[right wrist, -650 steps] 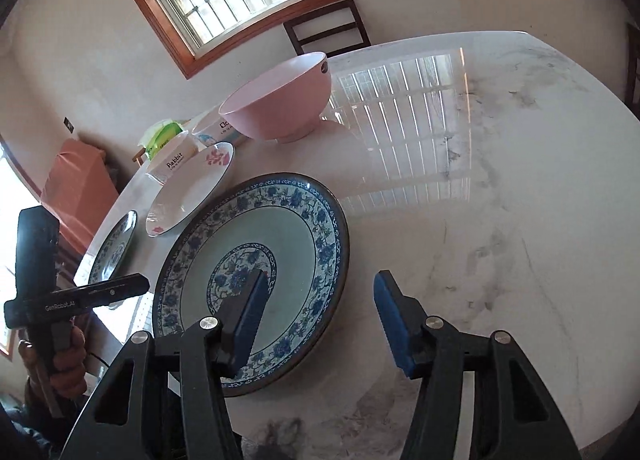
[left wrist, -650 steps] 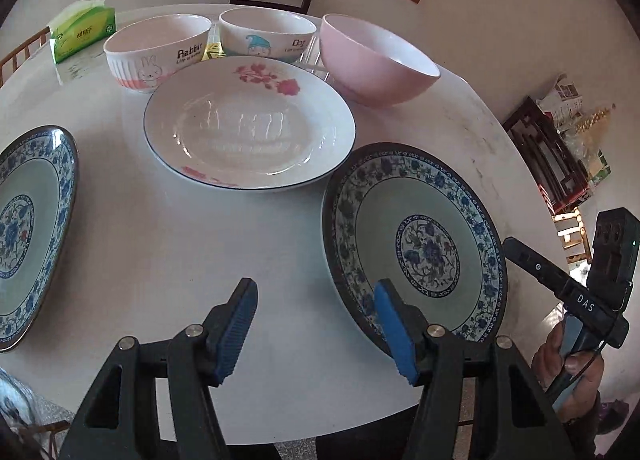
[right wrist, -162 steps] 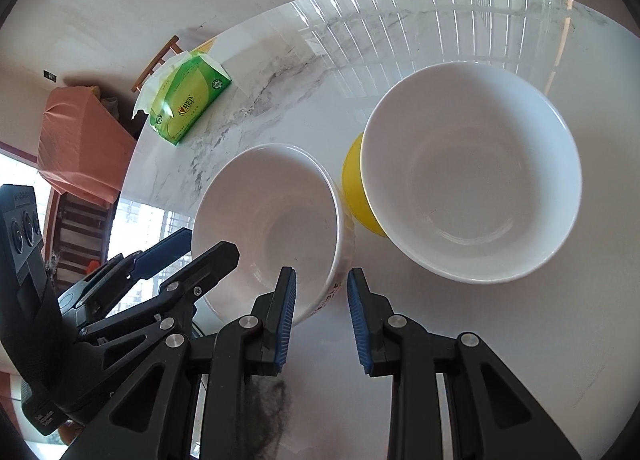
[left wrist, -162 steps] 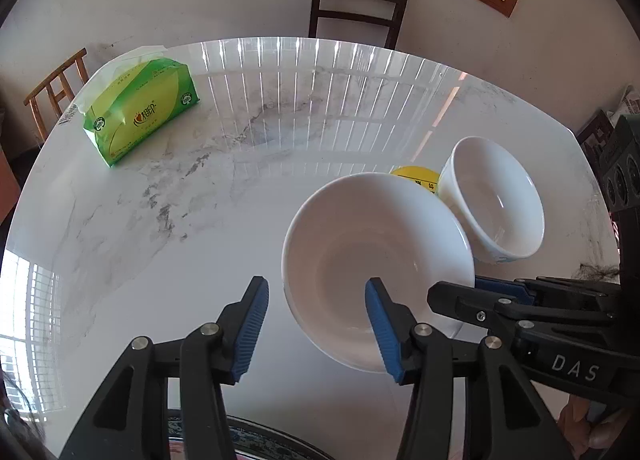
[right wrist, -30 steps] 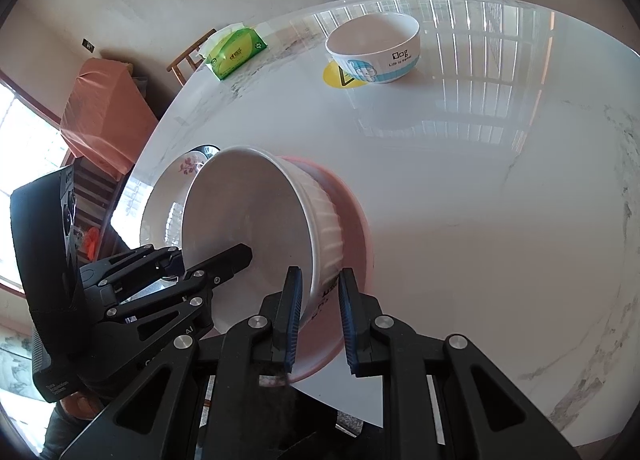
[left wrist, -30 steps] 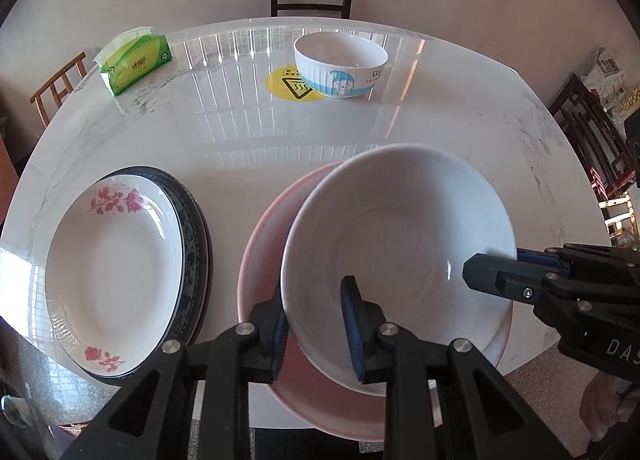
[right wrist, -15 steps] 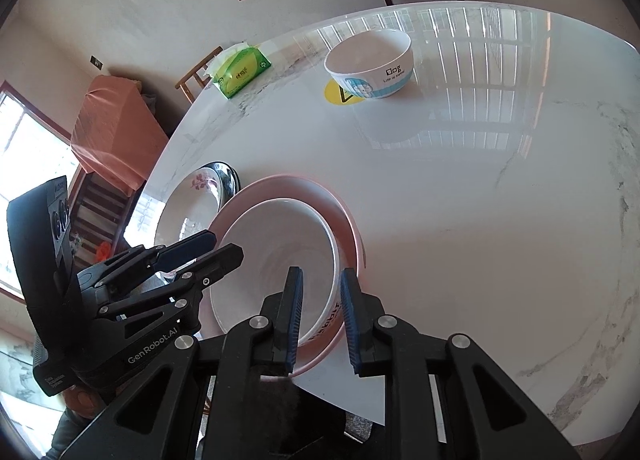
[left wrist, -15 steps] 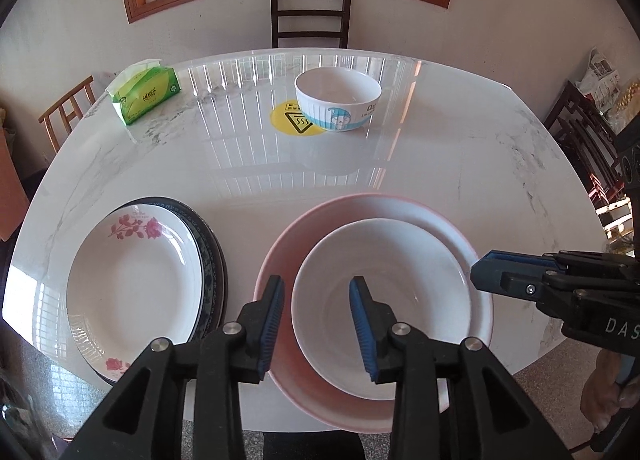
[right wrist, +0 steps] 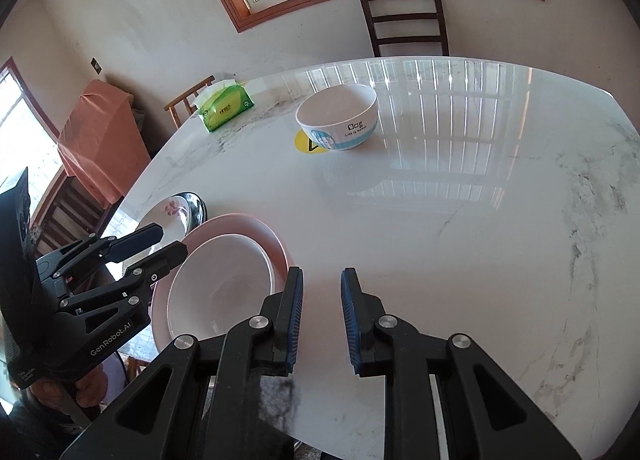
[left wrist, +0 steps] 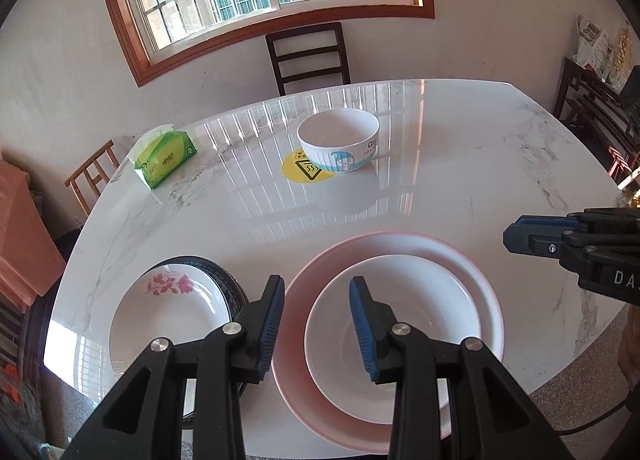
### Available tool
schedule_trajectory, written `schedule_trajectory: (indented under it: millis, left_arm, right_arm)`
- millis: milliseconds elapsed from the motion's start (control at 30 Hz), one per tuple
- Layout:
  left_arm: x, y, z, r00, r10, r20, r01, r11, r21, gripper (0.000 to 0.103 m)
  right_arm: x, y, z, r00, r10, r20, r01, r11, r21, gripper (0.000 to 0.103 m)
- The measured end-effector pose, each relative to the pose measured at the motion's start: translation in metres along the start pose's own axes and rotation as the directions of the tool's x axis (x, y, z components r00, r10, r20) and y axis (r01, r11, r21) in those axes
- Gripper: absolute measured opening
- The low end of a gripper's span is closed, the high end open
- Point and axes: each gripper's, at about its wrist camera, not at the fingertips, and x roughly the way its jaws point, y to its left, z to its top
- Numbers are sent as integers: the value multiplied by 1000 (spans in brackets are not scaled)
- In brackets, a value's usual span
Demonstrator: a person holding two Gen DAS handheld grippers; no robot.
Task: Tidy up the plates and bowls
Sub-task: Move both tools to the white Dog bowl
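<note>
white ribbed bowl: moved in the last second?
Yes. The white bowl went down from tilted in both grippers to nested in the pink bowl. Left gripper and right gripper are open.

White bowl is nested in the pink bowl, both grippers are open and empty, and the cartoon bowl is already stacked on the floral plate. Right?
Not quite. The cartoon bowl isn't stacked; the left wrist view shows it standing alone at the far side of the table, partly on a yellow sticker. The rest holds: the white bowl sits in the pink bowl, and the left gripper and right gripper are open and empty.
</note>
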Motion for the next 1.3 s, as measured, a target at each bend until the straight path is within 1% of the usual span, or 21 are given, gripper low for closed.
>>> schedule_trajectory:
  millis: [133,233,567,633,733,833,900,933,1000,1067,1167,1300]
  left_arm:
    - [4,-3,5,1000,30,9,-30,999,30,34]
    - [9,-4,10,1000,30,5,-30,999,37,34]
    - [33,-6,33,998,58,13,-59,995,80,34]
    - [40,-1,41,999,33,-1,-33,997,68,34]
    - [56,14,57,998,-30,-49,30,999,14,34]
    - [72,26,76,995,-54,-79,53,998,-16,34]
    - [84,35,87,994,-53,-94,50,998,-37,34]
    - [90,39,93,992,-76,-103,72,996,-49,34]
    - [106,45,105,983,-128,-131,119,990,-75,34]
    - [122,53,115,976,-161,-149,144,982,-120,34]
    - [149,62,128,956,-222,-192,189,966,-176,34]
    - [172,72,140,939,-280,-200,226,941,-253,34]
  right_arm:
    - [7,-9,2,1000,-19,4,19,1000,-2,22]
    - [14,-19,5,1000,-10,-5,10,1000,24,26]
    - [41,-56,16,1000,-5,-25,8,995,100,27]
    - [47,-62,19,1000,-2,-29,5,993,114,27]
    - [55,-68,26,999,10,-34,-5,991,130,27]
    - [61,-73,33,999,22,-41,-16,990,141,28]
    - [66,-75,40,999,32,-43,-26,989,147,28]
    - [68,-76,45,998,37,-43,-30,988,149,28]
    - [72,-76,56,998,42,-39,-36,989,146,30]
    - [76,-76,67,998,45,-33,-39,989,145,31]
    - [86,-80,86,997,68,-34,-61,984,169,31]
    - [99,-84,109,996,79,-39,-71,980,187,31]
